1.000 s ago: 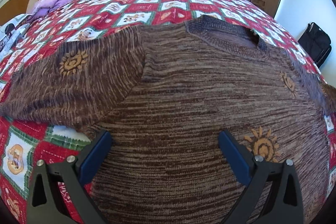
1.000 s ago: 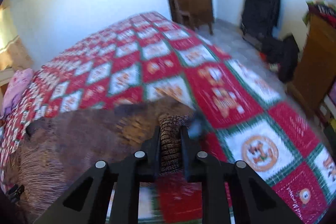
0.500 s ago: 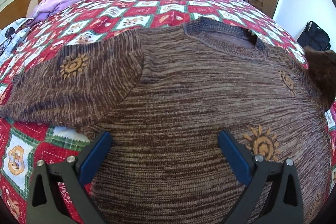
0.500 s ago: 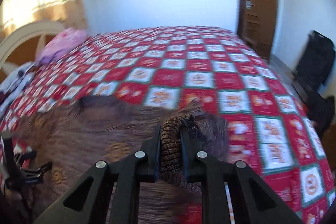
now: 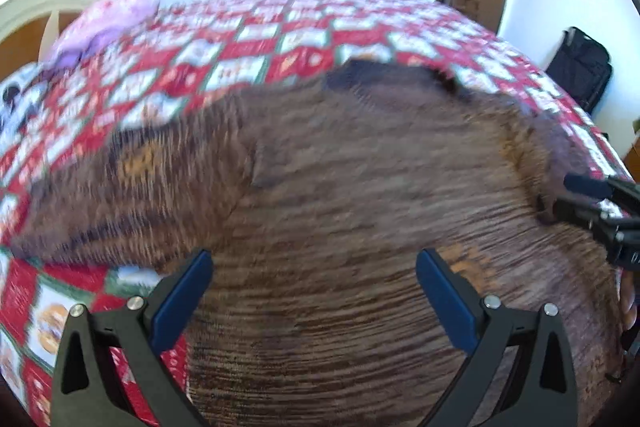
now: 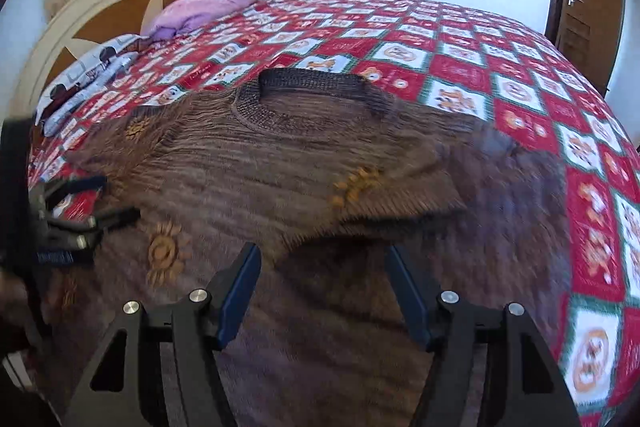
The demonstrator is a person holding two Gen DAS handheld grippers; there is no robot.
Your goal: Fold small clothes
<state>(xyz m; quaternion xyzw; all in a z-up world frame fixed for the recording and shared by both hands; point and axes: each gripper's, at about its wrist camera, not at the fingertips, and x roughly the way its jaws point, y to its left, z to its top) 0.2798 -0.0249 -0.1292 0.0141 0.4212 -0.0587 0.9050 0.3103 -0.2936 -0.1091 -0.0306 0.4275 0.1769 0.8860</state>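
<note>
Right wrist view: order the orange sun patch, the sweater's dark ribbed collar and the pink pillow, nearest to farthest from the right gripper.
From the right gripper:
1. Orange sun patch on the brown knitted sweater, just left.
2. Dark ribbed collar, mid-bed.
3. Pink pillow, far left by the headboard.

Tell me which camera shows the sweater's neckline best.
The right wrist view. There the neckline of the sweater is sharp, with its dark ribbed band and opening fully in sight against the quilt. The left wrist view shows the neckline too, but smeared by motion blur, so its ribbing is lost.
</note>
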